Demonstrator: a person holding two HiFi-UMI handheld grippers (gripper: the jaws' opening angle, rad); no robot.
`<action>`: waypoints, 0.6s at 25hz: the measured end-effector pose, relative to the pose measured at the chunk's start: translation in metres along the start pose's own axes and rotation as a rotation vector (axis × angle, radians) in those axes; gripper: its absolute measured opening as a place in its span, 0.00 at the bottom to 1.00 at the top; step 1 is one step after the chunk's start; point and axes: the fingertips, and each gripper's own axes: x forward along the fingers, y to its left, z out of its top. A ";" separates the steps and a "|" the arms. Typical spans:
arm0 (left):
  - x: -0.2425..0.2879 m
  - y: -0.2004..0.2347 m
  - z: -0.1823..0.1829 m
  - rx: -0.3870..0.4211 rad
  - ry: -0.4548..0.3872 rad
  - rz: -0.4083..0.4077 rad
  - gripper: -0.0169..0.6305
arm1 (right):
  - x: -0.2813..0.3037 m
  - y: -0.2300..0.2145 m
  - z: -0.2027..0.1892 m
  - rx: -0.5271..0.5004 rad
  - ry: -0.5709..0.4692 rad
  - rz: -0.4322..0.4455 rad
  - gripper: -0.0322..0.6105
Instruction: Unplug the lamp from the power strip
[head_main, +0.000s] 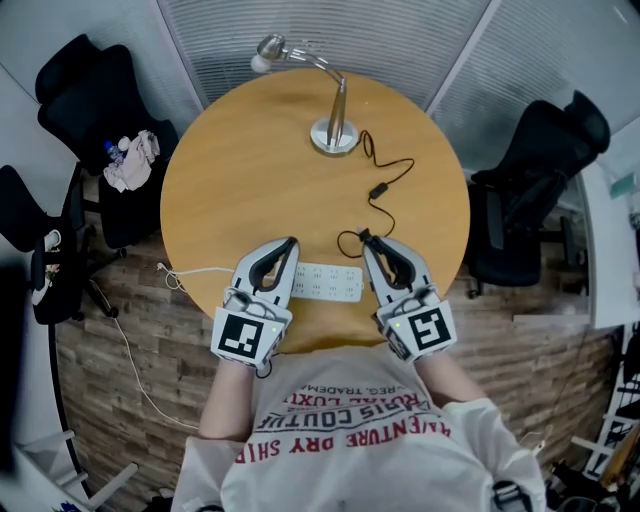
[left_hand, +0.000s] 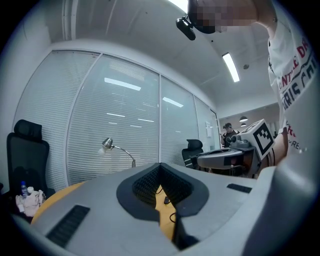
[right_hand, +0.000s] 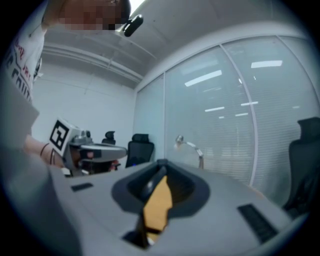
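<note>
At the near edge of the round wooden table (head_main: 250, 170), the person holds the 2 grippers side by side, tips pointing across the tabletop. The left gripper (head_main: 291, 244) has its jaws brought together at the tips with nothing caught between them. Its own view shows only bare tabletop through the hollow behind the tips. The right gripper (head_main: 366, 243) is closed the same way and is just as empty.

Between the 2 lies the white power strip (head_main: 326, 282), flat on the wood, each end just beside a gripper. A white cable (head_main: 200, 270) runs from it leftward over the table's rim. The lamp's black cord (head_main: 379, 190) snakes down the tabletop and loops in right beside the right gripper's tips. From where I stand I cannot tell whether its plug sits in the strip.

The lamp (head_main: 333, 120) stands upright at the far side, well apart from both grippers. A black office chair (head_main: 95, 90) holding a crumpled cloth (head_main: 132, 163) stands to the left, and a second chair (head_main: 540, 150) to the right.
</note>
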 end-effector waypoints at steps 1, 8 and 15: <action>0.000 0.001 -0.001 0.000 0.004 0.002 0.07 | 0.000 0.000 0.000 -0.004 0.002 0.001 0.16; 0.001 0.002 -0.004 -0.003 0.011 0.014 0.07 | 0.003 0.003 0.001 -0.022 0.014 -0.002 0.16; 0.004 -0.002 -0.004 0.014 0.028 0.004 0.07 | 0.007 0.007 0.002 -0.041 0.015 0.004 0.16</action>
